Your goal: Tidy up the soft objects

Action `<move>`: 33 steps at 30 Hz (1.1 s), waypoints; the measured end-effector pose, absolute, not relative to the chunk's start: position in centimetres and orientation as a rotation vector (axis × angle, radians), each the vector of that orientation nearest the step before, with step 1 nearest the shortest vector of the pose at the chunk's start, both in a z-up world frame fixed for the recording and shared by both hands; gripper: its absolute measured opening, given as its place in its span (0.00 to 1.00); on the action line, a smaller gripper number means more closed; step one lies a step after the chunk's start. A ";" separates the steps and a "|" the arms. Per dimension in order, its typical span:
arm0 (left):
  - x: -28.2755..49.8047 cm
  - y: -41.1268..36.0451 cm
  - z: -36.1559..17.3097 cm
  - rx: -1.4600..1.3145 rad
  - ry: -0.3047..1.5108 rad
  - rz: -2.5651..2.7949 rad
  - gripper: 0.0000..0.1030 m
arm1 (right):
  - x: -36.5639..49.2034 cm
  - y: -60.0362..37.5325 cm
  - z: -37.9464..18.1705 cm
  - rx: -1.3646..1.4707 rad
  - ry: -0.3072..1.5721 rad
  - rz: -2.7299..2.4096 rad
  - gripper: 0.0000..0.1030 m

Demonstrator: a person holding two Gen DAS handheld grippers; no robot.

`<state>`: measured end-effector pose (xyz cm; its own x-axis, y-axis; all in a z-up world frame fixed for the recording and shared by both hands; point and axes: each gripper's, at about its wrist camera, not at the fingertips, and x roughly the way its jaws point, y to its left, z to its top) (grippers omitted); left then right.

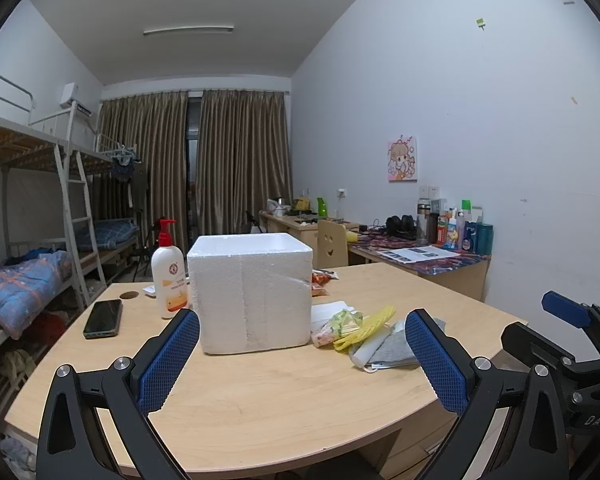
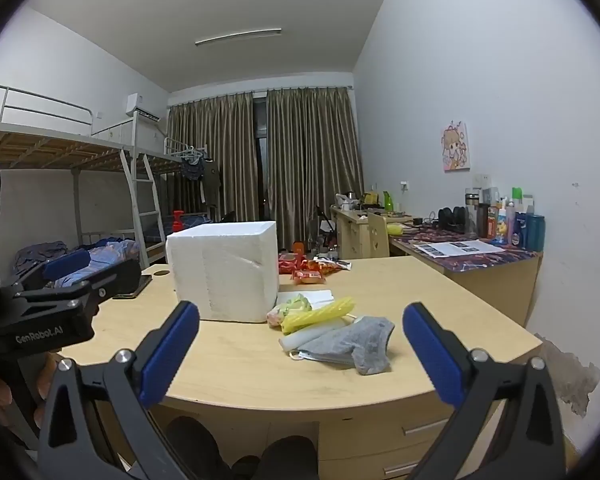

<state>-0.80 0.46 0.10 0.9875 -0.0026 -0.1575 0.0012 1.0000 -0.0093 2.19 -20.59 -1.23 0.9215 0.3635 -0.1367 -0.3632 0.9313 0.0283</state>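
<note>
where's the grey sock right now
The crumpled grey fabric sock lies on the wooden table, right of the white foam box, atop a face mask beside the yellow bag.

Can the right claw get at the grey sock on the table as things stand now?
Probably yes. The right claw is open and empty, the grey sock lies straight ahead near the table edge, and nothing stands between them.

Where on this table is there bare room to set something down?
The near strip of the table, in front of the foam box, is bare up to the gray cloth. The right corner past the cloth is free too. Crowded: the pile by the box's right side, and the snack packets behind.
</note>
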 end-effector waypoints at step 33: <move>-0.1 0.5 0.0 -0.021 0.168 0.006 1.00 | 2.5 -20.2 -1.1 -0.012 0.147 0.372 1.00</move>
<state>-0.15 0.53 0.03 0.9859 0.0043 -0.1675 -0.0079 0.9998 -0.0207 2.52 -20.16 -1.09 0.9210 0.3614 -0.1455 -0.3631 0.9316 0.0157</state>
